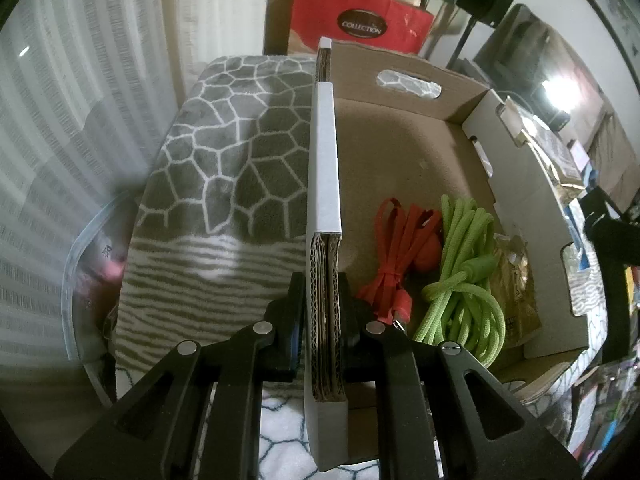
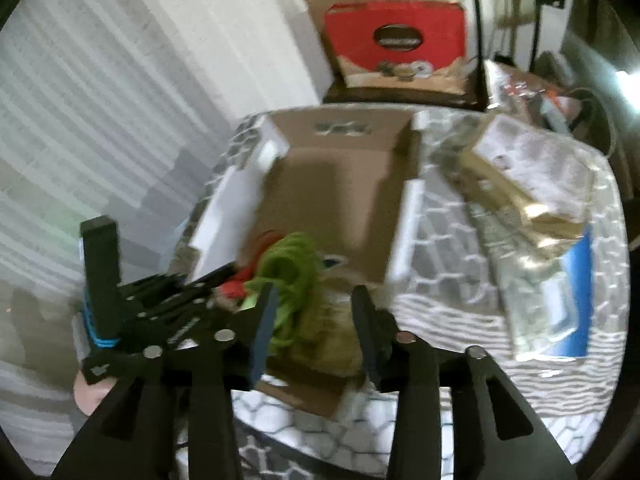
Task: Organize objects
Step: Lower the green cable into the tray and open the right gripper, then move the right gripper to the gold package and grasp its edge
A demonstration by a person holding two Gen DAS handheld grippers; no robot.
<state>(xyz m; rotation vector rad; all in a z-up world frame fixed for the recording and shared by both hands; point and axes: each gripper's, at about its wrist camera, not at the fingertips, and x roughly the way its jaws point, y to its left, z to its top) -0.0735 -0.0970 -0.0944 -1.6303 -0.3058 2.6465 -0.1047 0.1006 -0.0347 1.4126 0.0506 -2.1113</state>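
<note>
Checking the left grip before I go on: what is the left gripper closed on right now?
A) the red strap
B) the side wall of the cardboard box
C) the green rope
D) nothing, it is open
B: in the left wrist view the left gripper has a finger on each side of the cardboard box wall, while the green rope and red strap lie loose inside.

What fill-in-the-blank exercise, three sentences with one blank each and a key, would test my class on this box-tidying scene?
1. The left claw is shut on the side wall of the ____ box.
2. Inside the box, beside the red strap, lies a coiled rope whose colour is ____.
3. The right claw hangs above the box with its jaws ____.

Missing words: cardboard; green; open
</note>
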